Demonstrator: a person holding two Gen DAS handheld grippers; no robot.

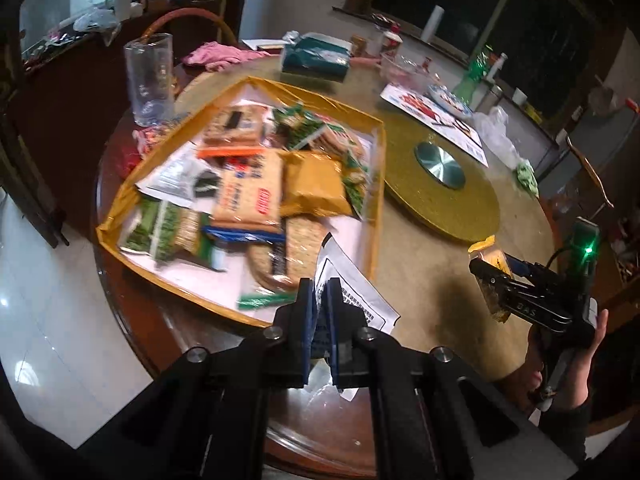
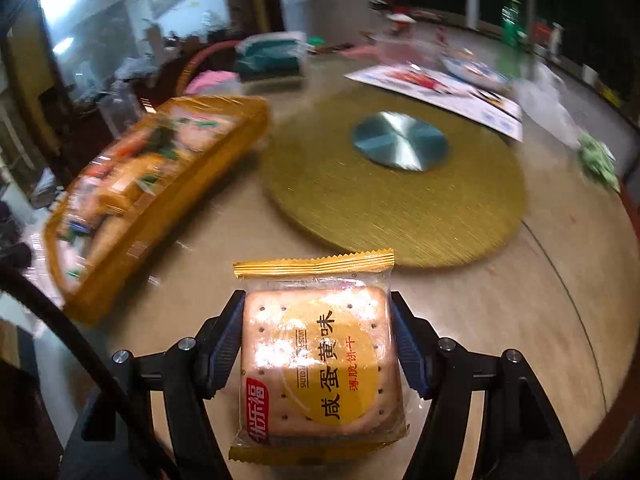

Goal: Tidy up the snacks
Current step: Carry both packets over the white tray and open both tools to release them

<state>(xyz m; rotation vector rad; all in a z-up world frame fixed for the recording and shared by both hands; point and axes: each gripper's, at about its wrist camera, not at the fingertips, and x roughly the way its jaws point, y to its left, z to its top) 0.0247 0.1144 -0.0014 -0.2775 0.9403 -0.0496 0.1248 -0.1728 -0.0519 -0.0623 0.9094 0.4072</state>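
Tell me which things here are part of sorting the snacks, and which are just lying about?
Part of the job:
yellow tray of snack packets
cracker packet in the right gripper
white packet in the left gripper

Lying about:
glass
pink cloth
turntable

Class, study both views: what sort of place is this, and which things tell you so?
Probably a home dining room: a big round table with a gold lazy Susan, a drinking glass, and a snack tray.

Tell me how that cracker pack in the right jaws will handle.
The cracker pack looks light and fairly stiff, holding flat between the jaws. Its glossy film may slip. A hard squeeze could crack the biscuit.
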